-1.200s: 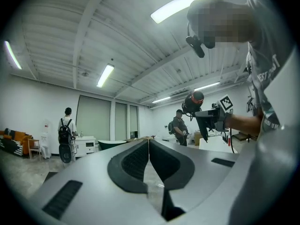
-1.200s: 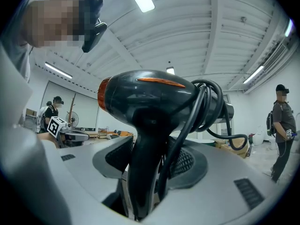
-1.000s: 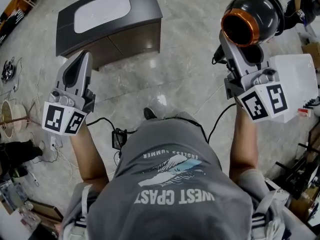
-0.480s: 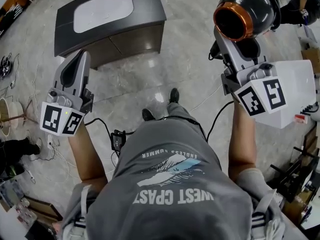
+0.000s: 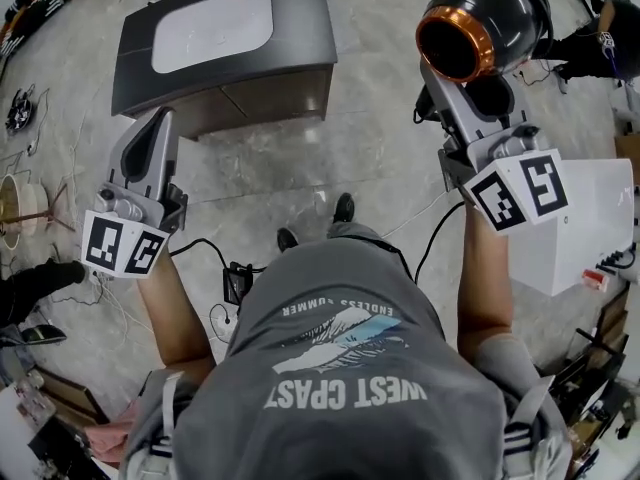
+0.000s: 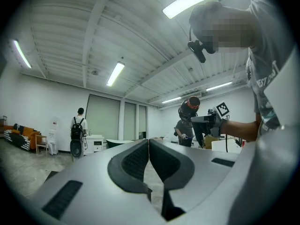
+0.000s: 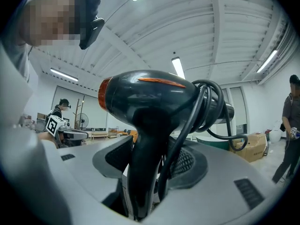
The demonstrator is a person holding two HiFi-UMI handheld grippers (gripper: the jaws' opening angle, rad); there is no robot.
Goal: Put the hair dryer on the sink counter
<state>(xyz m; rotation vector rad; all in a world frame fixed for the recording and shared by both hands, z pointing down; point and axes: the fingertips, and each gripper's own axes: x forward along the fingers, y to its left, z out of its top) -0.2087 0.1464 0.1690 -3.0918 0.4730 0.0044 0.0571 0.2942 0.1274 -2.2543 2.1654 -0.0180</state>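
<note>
A black hair dryer [image 5: 490, 23] with an orange nozzle ring is held upright by its handle. My right gripper [image 5: 478, 93] is shut on that handle, high at the right of the head view. In the right gripper view the dryer [image 7: 150, 102] fills the middle, its cord looped round the body, and the handle sits between the pads [image 7: 119, 156]. My left gripper [image 5: 160, 120] is shut with nothing in it, pads touching [image 6: 149, 142]. The dark sink counter [image 5: 300, 28] with its white basin [image 5: 212, 30] stands on the floor ahead, at the upper left.
A white cabinet [image 5: 585, 218] stands close at the right. Cables and a small black box [image 5: 235, 280] lie on the floor by the person's feet. Another person [image 5: 600, 48] is at the upper right. Clutter lines the left edge [image 5: 25, 228].
The person has stepped forward, and the sink counter and the white cabinet have shifted in the head view. The hair dryer stays clamped in my right gripper; my left gripper stays shut.
</note>
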